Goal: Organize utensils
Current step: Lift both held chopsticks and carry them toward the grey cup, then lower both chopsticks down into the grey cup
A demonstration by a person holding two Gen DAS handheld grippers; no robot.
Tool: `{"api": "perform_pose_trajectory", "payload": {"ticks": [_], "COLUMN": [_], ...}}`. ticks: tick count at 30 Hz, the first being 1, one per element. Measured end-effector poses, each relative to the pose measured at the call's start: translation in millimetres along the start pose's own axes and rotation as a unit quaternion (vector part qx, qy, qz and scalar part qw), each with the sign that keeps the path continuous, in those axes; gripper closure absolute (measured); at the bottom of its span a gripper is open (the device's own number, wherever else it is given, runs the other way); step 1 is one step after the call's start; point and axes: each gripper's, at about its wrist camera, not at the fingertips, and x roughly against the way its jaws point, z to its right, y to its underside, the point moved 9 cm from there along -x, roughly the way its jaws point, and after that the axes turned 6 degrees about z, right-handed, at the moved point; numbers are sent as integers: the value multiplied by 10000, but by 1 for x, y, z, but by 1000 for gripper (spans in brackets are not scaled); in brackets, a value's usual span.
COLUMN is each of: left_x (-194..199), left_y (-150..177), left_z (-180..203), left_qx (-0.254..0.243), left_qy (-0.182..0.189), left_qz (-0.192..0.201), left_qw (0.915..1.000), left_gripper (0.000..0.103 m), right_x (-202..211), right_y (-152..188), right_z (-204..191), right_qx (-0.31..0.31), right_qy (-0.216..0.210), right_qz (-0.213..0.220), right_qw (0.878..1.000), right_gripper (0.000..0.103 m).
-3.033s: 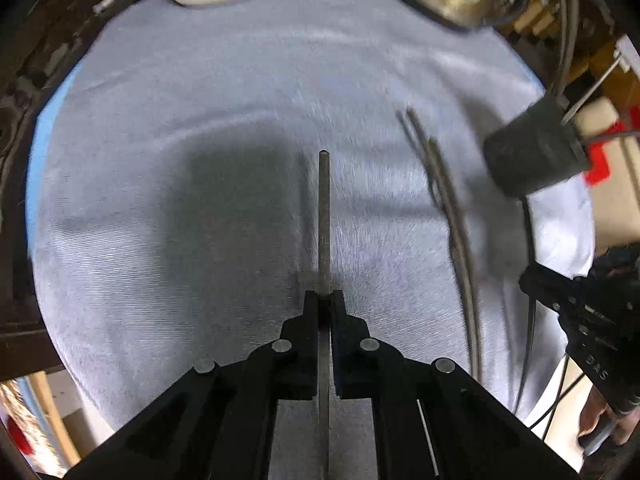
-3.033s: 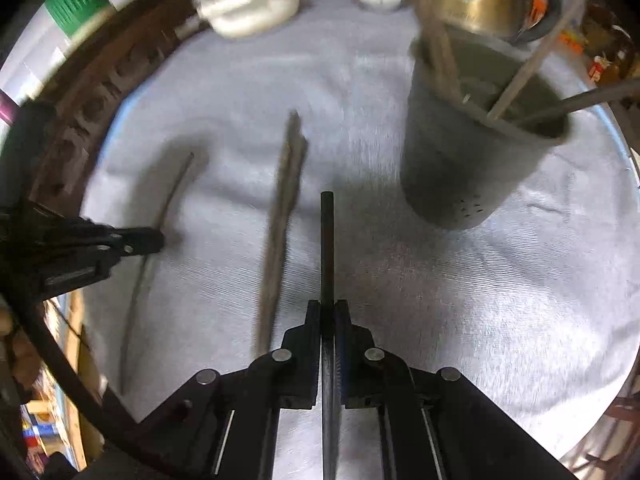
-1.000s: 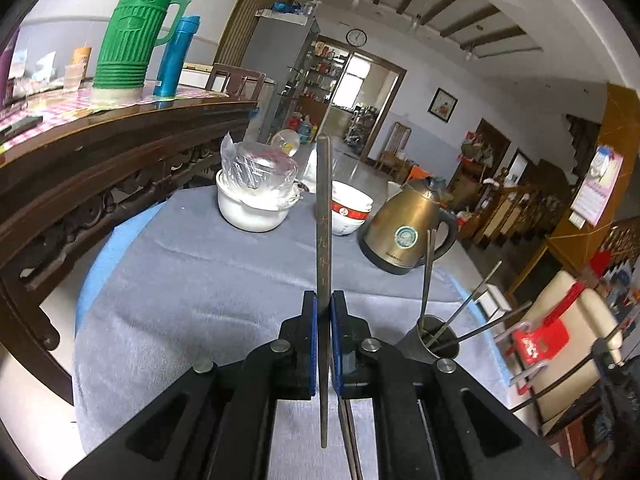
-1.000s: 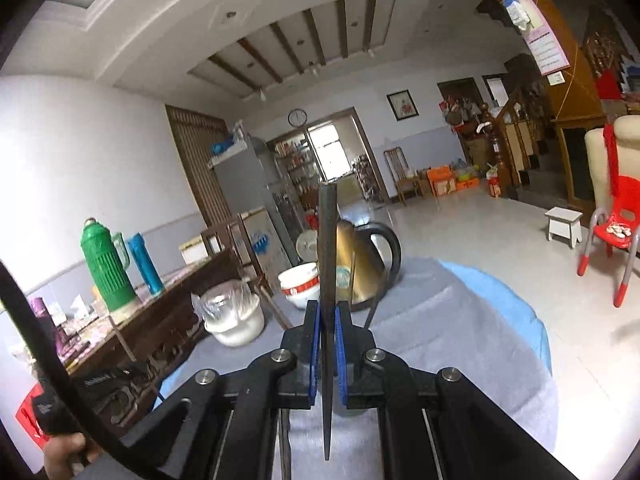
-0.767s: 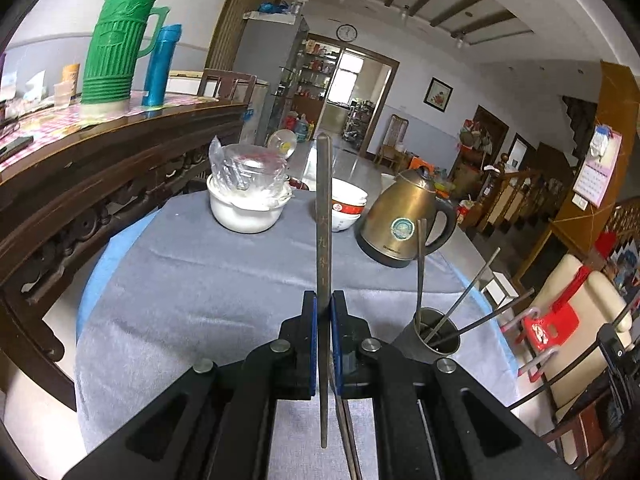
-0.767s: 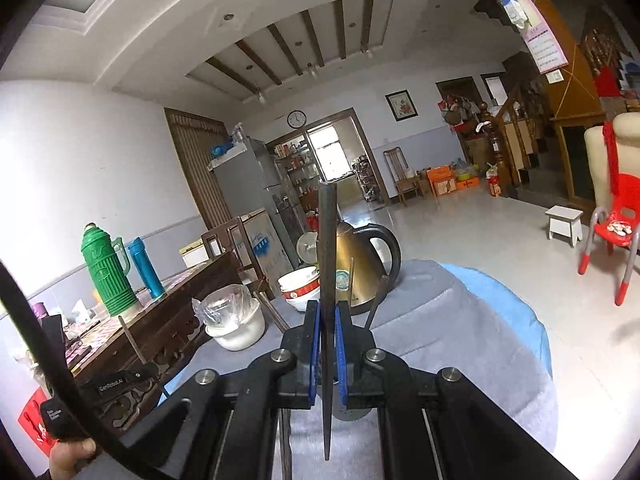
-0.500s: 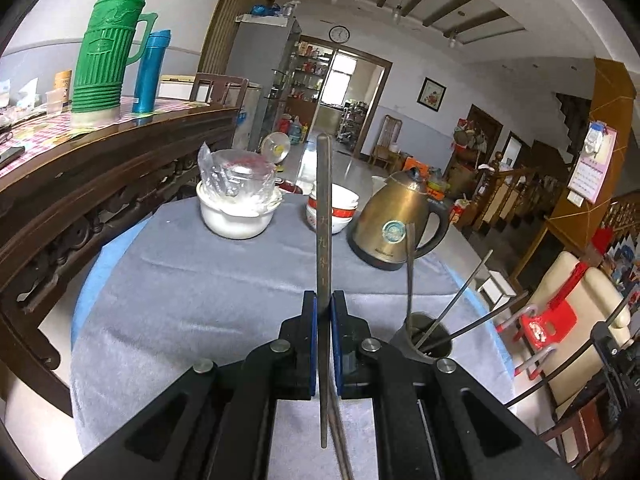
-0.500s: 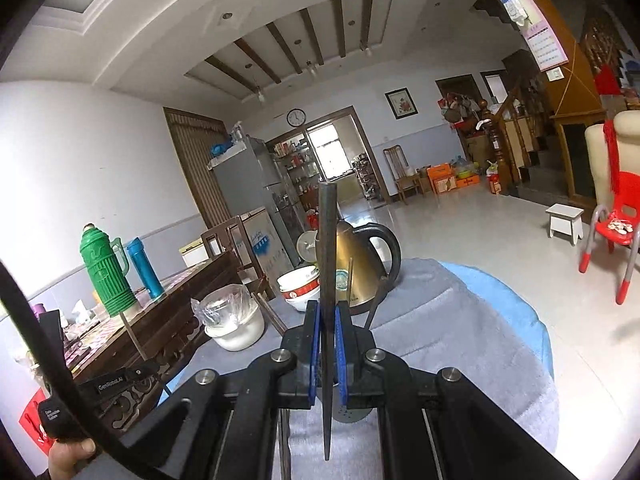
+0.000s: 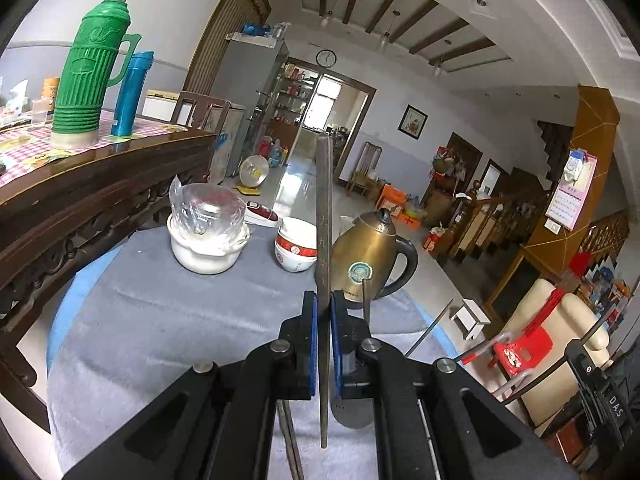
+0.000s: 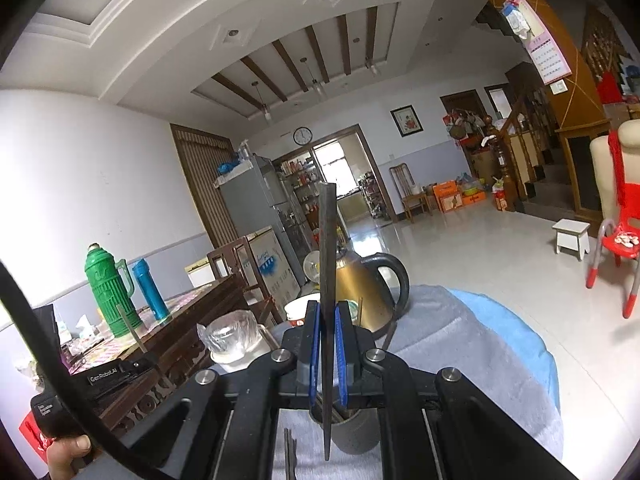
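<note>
Left wrist view: the left gripper (image 9: 324, 344) is clamped tight on a dark metal chopstick (image 9: 323, 216) standing upright along its fingers, and the dark grey cylindrical utensil holder (image 9: 354, 414) sits just below-right of the jaws, stick tips poking up. Right wrist view shows the right gripper (image 10: 326, 354) pinching its own dark chopstick (image 10: 327, 248) directly above that holder (image 10: 352, 432), so I'd say right's nearer. It alone shows the holder's mouth; two loose chopsticks (image 10: 289, 456) lie beside.
</note>
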Motion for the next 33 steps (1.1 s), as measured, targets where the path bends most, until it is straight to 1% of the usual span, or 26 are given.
{"api": "perform_pose_trajectory", "payload": {"ticks": [9,18,27,33], "left_x": [-13,-19,-23,-28], "left_y": [7,8,4,3], "left_z": [10,9,11,16], "left_qx": [-187,-158,-98,-173], "left_qy": [-16,-32,17,10], "left_qz": [-78,-140,-90,-108], "left_qw": [9998,9998,9999,9998], "left_gripper": [96,96,96,96], "right_x": [-3,-8,-14,-17], "right_y": [1,0,-3,-4], "right_z": [1,0,-2,-3], "right_qx": [-16,16,28,31], "right_qy": [-18,-15,-68,-83], "right_qz": [-3,0,30,32], "right_qw": [10000,10000,10000,10000], "right_gripper": [95,95,95,95]}}
